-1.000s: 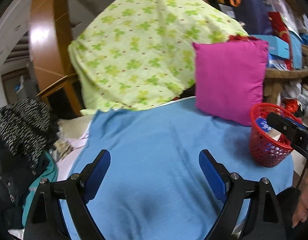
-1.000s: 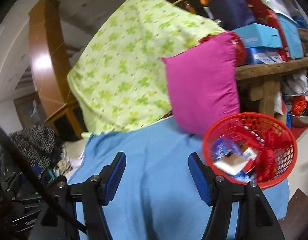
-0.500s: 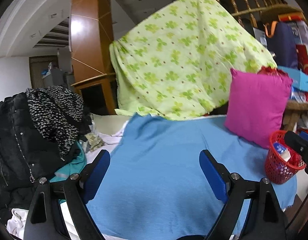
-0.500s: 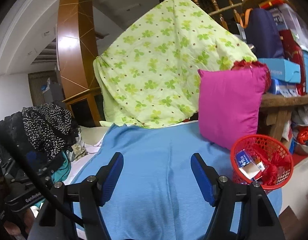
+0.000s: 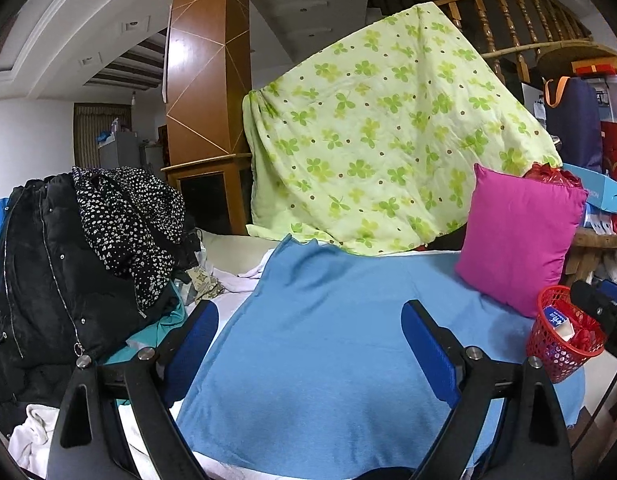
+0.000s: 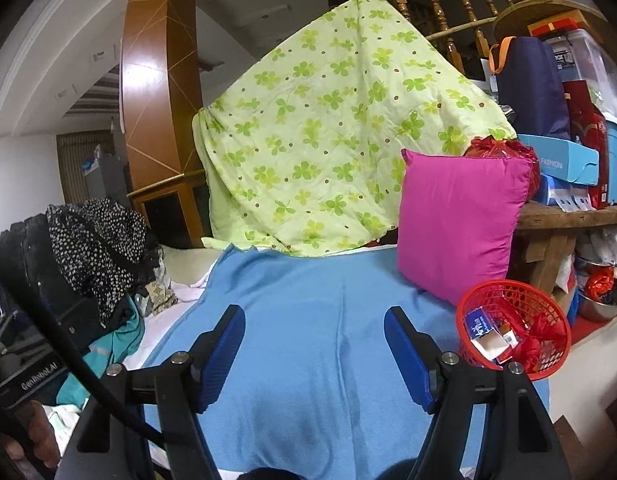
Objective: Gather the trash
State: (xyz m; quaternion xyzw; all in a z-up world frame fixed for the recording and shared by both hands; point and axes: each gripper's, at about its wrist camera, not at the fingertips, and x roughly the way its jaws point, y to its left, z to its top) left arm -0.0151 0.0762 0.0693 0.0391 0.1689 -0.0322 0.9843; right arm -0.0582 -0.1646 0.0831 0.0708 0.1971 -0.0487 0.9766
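A red mesh basket (image 6: 466, 312) stands at the right end of the blue blanket (image 6: 308, 280), just in front of a pink cushion (image 6: 456, 232). Trash lies in it: a blue-and-white packet (image 6: 478, 326) and crumpled red wrapping (image 6: 542, 344). The left wrist view shows the same basket (image 5: 542, 344) at its far right edge. My left gripper (image 5: 308, 316) hangs open over the blanket (image 5: 328, 340), nothing between its fingers. My right gripper (image 6: 314, 316) is also above the blanket, left of the basket; its jaws are opening and hold nothing.
A green clover-print quilt (image 5: 380, 140) drapes over the back. Dark clothes (image 5: 88, 260) are piled at the left. A wooden table (image 6: 568, 216) stacked with boxes and bags stands behind the basket. A black cable (image 6: 48, 320) crosses the lower left of the right wrist view.
Both grippers have drawn back and risen from the blanket, so the basket looks smaller and farther off. The views rolled closer to level. The right jaws stand a little wider.
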